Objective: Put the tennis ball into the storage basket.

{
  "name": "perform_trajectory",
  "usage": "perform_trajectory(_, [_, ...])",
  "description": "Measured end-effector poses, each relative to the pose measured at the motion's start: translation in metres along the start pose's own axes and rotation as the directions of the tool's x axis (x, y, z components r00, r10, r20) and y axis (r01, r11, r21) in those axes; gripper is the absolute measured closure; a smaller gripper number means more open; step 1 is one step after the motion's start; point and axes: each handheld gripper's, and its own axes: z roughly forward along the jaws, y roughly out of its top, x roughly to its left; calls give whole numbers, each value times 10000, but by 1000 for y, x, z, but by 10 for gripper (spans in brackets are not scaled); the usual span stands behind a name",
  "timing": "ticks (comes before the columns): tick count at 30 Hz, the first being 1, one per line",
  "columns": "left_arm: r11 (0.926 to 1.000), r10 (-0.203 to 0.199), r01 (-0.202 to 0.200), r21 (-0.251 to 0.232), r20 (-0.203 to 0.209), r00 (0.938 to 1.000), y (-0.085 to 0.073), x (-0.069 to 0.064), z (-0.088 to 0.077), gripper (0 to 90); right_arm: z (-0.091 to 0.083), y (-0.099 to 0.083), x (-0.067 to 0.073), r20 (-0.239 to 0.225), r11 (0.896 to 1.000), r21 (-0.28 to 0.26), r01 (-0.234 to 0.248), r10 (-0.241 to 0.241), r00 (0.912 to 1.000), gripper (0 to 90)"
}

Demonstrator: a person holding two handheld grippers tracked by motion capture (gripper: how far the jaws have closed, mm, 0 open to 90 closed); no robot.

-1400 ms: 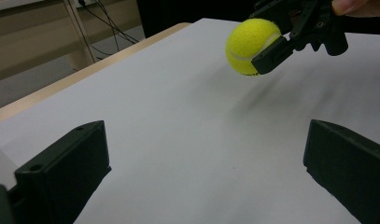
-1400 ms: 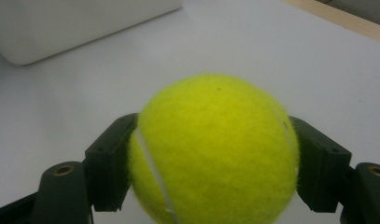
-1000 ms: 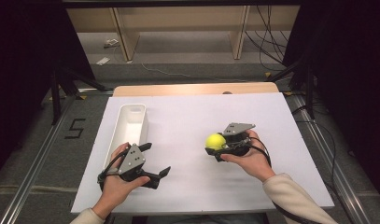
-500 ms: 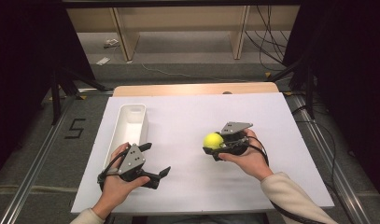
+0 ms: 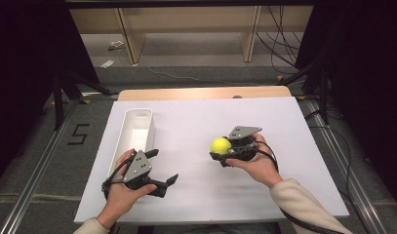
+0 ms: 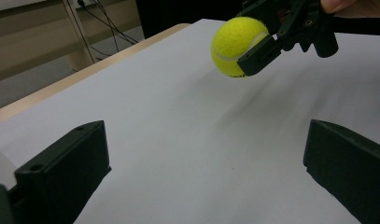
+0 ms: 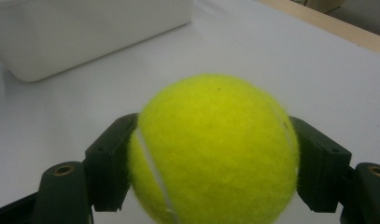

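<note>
At left of centre in the high view, the white bin [image 5: 136, 130] runs lengthwise away from the viewer. Below it the left claw [image 5: 162, 168] rests on the counter [image 5: 196, 122], jaws apart, empty. Right of centre, the right claw [image 5: 220, 152] is clamped on the tennis ball [image 5: 220, 145], lifted; the bin lies to its left.

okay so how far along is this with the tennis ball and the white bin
Done: the right gripper is shut on the tennis ball, held clear of the table. In hand: carrying it. The left gripper is open, holding nothing. Left, probably: taking the ball across to the white bin, which looks empty.
</note>
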Motion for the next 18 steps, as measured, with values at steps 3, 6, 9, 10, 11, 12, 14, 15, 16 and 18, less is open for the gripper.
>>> perform_trajectory(3, [10000,-7,7,-2,0,10000,0,0,0,0,1,1,0,-31,10000,-22,32,-32,10000,260])
perform_trajectory(6, [10000,-27,27,-11,-8,10000,0,0,0,0,2,2,1,-35,10000,-21,59,-60,10000,260])
perform_trajectory(9, [10000,-21,21,-10,0,10000,0,0,0,0,4,4,2,-52,10000,-25,79,-79,10000,260])
perform_trajectory(10, [10000,-25,25,-8,-6,10000,0,0,0,0,4,4,2,-71,10000,-28,94,-95,9999,260])
perform_trajectory(11, [10000,-22,22,-7,-13,10000,0,0,0,0,5,5,3,-76,10000,-30,80,-80,9999,260])
perform_trajectory(12, [10000,-22,22,-7,-13,10000,0,0,0,0,5,5,3,-76,10000,-30,80,-80,9999,260])
perform_trajectory(14, [10000,-21,21,-11,-12,10000,0,0,0,0,7,7,4,-117,9999,-44,142,-142,9998,260])
perform_trajectory(15, [10000,-20,20,-10,-15,10000,0,0,0,0,7,7,5,-114,9999,-42,126,-127,9999,260])
perform_trajectory(16, [10000,-25,25,-12,-14,10000,0,0,0,0,8,7,5,-134,9999,-45,131,-132,9998,260])
perform_trajectory(18, [10000,-24,24,-14,-13,10000,0,0,0,0,9,8,5,-135,9999,-54,164,-165,9998,260])
